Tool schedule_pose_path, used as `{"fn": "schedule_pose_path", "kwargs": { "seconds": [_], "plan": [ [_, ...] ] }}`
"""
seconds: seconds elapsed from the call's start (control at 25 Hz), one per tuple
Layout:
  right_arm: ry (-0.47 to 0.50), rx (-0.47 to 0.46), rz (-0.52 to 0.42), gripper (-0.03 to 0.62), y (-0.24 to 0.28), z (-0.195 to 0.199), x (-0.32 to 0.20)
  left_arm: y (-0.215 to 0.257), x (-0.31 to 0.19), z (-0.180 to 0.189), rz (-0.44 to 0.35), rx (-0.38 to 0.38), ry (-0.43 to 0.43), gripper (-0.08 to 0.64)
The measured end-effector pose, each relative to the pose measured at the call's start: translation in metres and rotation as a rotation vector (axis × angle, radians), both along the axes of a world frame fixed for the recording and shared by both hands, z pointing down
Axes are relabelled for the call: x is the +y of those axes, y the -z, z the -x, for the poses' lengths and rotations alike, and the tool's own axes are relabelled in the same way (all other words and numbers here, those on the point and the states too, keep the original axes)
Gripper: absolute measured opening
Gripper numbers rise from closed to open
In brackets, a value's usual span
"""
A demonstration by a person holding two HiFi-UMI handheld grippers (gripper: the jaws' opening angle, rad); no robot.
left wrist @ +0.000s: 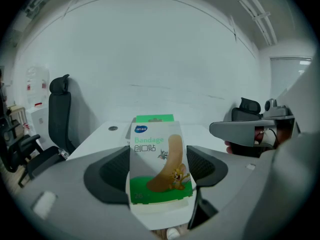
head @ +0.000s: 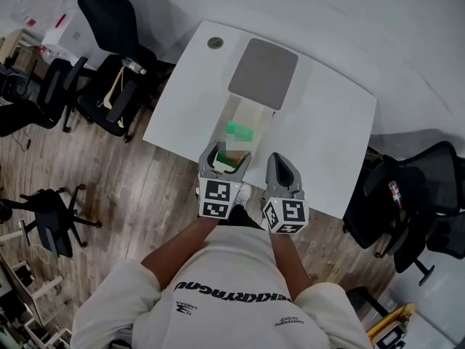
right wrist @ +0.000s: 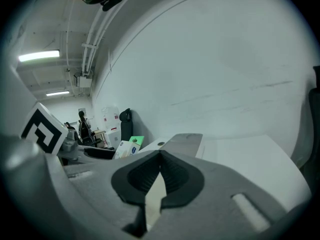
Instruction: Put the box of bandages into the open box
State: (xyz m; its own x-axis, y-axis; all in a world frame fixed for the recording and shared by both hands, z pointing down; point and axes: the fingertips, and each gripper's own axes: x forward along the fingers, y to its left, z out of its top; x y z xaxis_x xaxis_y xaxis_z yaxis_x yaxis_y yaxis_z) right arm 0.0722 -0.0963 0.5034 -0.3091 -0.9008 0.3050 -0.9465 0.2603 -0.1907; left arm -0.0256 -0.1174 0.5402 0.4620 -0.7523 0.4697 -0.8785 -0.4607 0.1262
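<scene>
White card printed "Bandage" in green, with the characters 创口贴 and a cartoon cat and mouse, fronts the box of bandages (left wrist: 160, 164). It stands upright between the wide-set jaws of the left gripper (head: 225, 158), which clamp its sides, at the near end of the open box (head: 247, 111). That box lies on the white tabletop (head: 327, 137) with its grey lid (head: 263, 71) thrown back and a green item (head: 238, 131) inside. The right gripper (right wrist: 160, 156) hangs alongside, jaws closed on nothing. Black office chairs (head: 109, 93) flank the tabletop.
</scene>
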Motion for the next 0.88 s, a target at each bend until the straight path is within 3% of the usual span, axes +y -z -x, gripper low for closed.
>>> {"fn": "schedule_pose_path", "kwargs": {
  "seconds": [0.88],
  "plan": [
    [0.002, 0.0, 0.038, -0.002, -0.021, -0.013, -0.021, -0.058, -0.041, -0.013, 0.129, -0.085, 0.01, 0.362]
  ]
}}
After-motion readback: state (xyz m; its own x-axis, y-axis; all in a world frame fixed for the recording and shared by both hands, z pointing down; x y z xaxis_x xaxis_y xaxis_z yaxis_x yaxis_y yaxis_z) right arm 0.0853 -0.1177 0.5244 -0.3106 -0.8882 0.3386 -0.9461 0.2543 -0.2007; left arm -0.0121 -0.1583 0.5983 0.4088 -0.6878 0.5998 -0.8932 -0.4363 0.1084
